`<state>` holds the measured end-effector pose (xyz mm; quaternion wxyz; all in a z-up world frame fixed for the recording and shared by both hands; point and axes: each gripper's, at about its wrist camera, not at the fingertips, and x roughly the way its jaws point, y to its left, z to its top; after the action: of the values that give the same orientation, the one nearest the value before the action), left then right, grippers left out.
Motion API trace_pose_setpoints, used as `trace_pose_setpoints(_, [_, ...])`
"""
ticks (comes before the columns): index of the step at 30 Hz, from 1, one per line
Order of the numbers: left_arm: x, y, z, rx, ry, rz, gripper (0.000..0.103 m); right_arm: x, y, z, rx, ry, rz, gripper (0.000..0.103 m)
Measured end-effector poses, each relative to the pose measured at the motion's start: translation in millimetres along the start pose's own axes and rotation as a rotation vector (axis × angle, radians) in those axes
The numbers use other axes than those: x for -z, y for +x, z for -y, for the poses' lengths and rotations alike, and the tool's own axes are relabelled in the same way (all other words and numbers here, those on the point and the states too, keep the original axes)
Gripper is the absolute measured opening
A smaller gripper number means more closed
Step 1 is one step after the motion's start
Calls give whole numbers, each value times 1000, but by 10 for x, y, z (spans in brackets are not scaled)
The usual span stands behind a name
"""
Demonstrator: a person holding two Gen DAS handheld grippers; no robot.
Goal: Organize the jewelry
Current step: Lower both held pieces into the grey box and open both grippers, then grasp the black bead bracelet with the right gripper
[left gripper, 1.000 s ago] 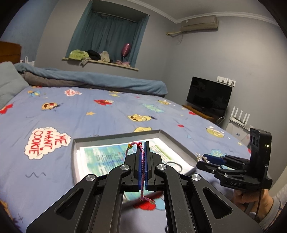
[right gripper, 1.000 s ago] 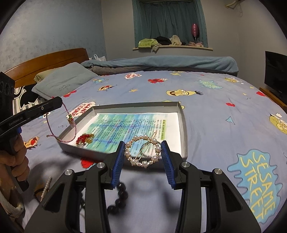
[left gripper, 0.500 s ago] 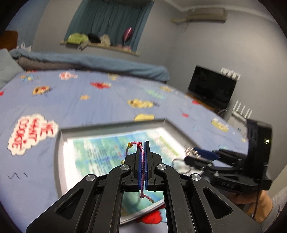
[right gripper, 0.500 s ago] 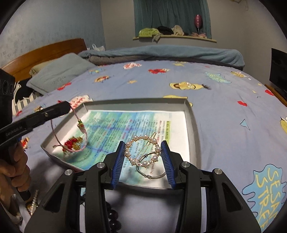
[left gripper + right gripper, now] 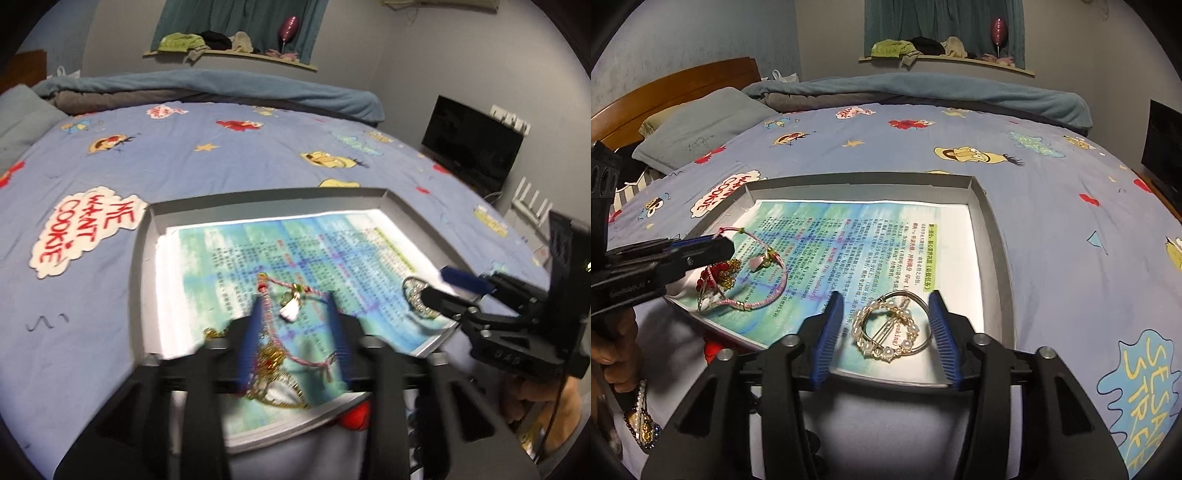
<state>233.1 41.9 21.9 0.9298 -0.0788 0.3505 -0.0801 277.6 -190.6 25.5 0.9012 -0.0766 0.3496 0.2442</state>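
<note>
A shallow grey tray [image 5: 991, 236] lined with a printed sheet sits on the bed. My left gripper [image 5: 295, 325] hovers low over its near left corner, jaws opening. The pink cord bracelet [image 5: 288, 312] lies slack between the fingers, draped against the left one and unpressed; it rests on the sheet [image 5: 761, 261]. My right gripper [image 5: 884, 317] is also opening, over the tray's near right part. The round pearl clip [image 5: 886, 332] lies free between its pads, on top of a silver bangle [image 5: 918, 306]. A gold and red piece [image 5: 720, 273] lies beside the bracelet.
More beaded jewelry [image 5: 641, 417] lies on the blue cartoon bedspread by the hand [image 5: 613, 354] that holds the left gripper. A pillow [image 5: 701, 125] and a wooden headboard are at far left, a rolled blanket along the far side. A TV [image 5: 472, 147] stands right of the bed.
Both grippers came down toward the tray and their jaws parted. The pink bracelet dropped from the left jaws onto the sheet, and the pearl clip left the right pads and lies in the tray.
</note>
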Motion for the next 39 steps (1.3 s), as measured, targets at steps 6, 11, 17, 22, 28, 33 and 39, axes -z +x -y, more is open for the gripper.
trace_pose_setpoints(6, [94,-178,37,-55,30,9,77,95,-204,-2,-17,-5,55,63])
trace_pose_setpoints(11, [249,-346,93,-87,88,15,77,236,-456,-53,-35,-9,126,63])
trace_pose_setpoints(17, [389,-623,60,-70,67,42,77,415,-720,-155,-42,-37,180,63])
trace_pose_setpoints(22, [610,-747,45,-12,29,18,77,520,-684,-150,-64,-30,125,63])
trace_pose_setpoints(28, [848,-805,159,42,58,-21,65,603,-622,-192,-77,-36,62,63])
trace_pose_setpoints(33, [912,-786,260,149,58,-36,62,628,-535,-235,-71,-46,20,59])
trace_pose_setpoints(39, [889,-536,488,195,90,-97,56,655,-383,-214,-101,-26,-45,39])
